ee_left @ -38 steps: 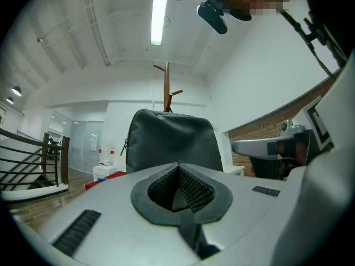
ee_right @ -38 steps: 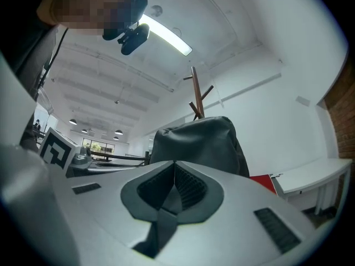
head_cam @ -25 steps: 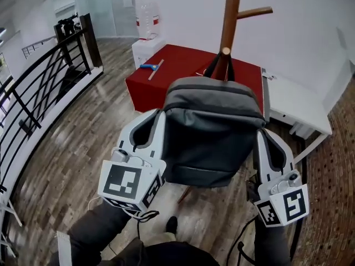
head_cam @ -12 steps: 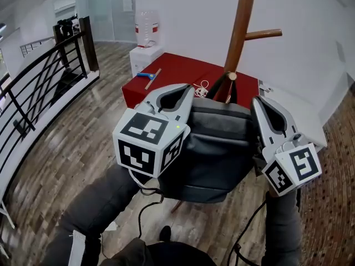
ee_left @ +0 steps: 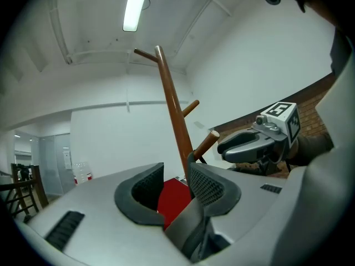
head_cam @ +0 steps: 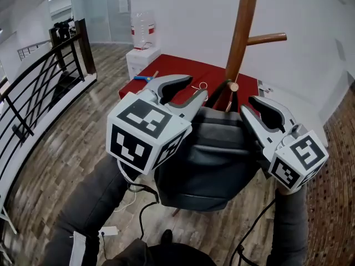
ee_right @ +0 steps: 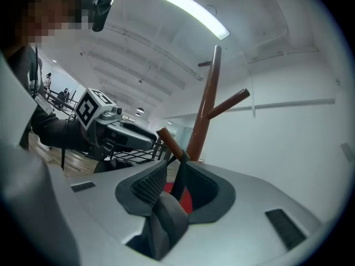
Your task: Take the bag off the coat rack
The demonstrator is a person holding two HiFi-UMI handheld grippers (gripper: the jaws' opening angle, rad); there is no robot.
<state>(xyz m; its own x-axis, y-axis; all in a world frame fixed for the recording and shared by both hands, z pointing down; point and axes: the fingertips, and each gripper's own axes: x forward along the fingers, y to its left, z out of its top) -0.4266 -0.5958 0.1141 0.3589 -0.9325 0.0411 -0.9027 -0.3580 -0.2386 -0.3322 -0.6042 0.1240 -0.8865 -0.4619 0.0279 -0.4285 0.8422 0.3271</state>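
**Left gripper** [head_cam: 195,89]: jaws apart, having just been opening. A fold of the grey bag [head_cam: 208,159] lies low between them, and the pads are not pressing on it.

**Right gripper** [head_cam: 247,107]: jaws have also just been opening, to a narrower gap. Bag fabric and the carry loop [ee_right: 177,176] stand between them, unclamped as far as I can see.

**Bag**: sits between my two grippers in front of the pole, its loop over the lower peg [head_cam: 234,86] of the coat rack [head_cam: 245,26].

**Handling, my judgement**: I should first close both jaws firmly on the bag's top edge. Then I raise it until the loop goes slack and draw it toward me up the peg's slant, past the tip — a downward pull would only seat it deeper. I keep both sides even so the loop does not twist.

**Pose**: both forearms reach forward, sleeves low in the head view. The grippers point level at the rack with the marker cubes toward me — tips converging on the bag's upper corners.

**Beyond**: red table [head_cam: 177,71] behind the rack.
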